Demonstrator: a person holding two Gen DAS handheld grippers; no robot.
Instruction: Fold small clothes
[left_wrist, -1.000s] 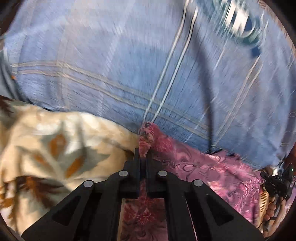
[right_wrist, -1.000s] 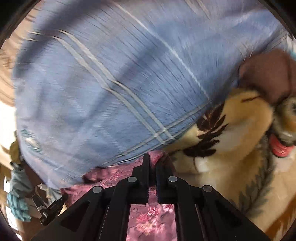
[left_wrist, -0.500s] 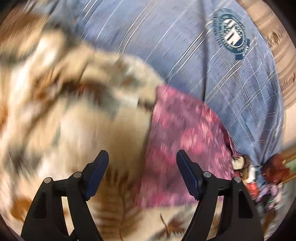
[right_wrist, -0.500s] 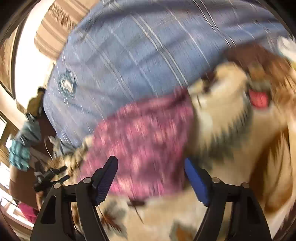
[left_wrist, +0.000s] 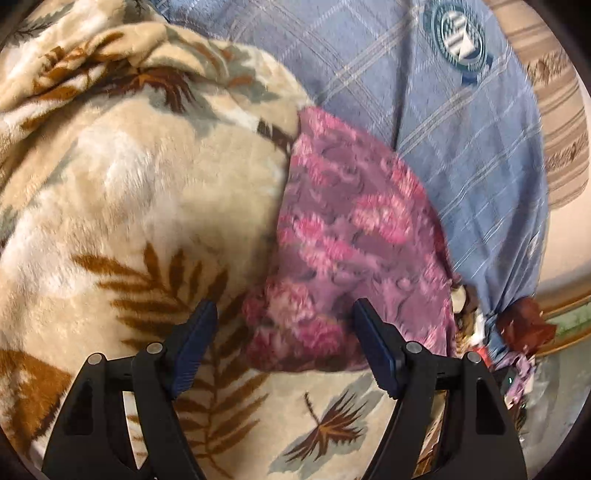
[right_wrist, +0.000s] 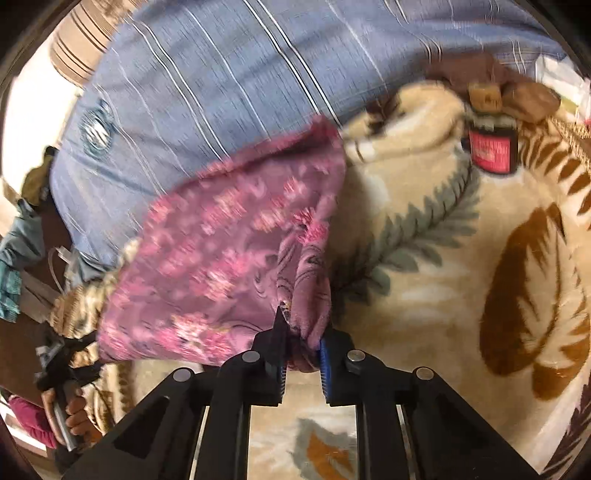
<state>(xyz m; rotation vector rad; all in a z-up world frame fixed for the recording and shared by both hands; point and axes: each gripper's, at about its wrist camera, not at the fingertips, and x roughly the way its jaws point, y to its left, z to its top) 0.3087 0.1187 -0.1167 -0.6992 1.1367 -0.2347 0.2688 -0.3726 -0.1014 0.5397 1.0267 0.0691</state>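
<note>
A small purple cloth with pink flowers (left_wrist: 351, 229) lies on a cream leaf-patterned blanket (left_wrist: 147, 192), its far edge against a blue checked fabric (left_wrist: 461, 129). My left gripper (left_wrist: 283, 314) stands open just above the cloth's near left corner, its pads clear of it. In the right wrist view the same purple cloth (right_wrist: 221, 251) has its near right corner bunched up. My right gripper (right_wrist: 301, 343) is closing on that bunch, and the blue pads pinch it.
The blue checked fabric (right_wrist: 221, 81) with a round badge fills the back. A red and black object (right_wrist: 491, 151) and brown items (right_wrist: 532, 96) sit on the blanket (right_wrist: 443, 277) at far right. A hand (right_wrist: 70, 410) grips a handle at lower left.
Both grippers let go of the cloth's far corners and drew back to its near edge. The left one has stayed open; the right one has closed on the near right corner.
</note>
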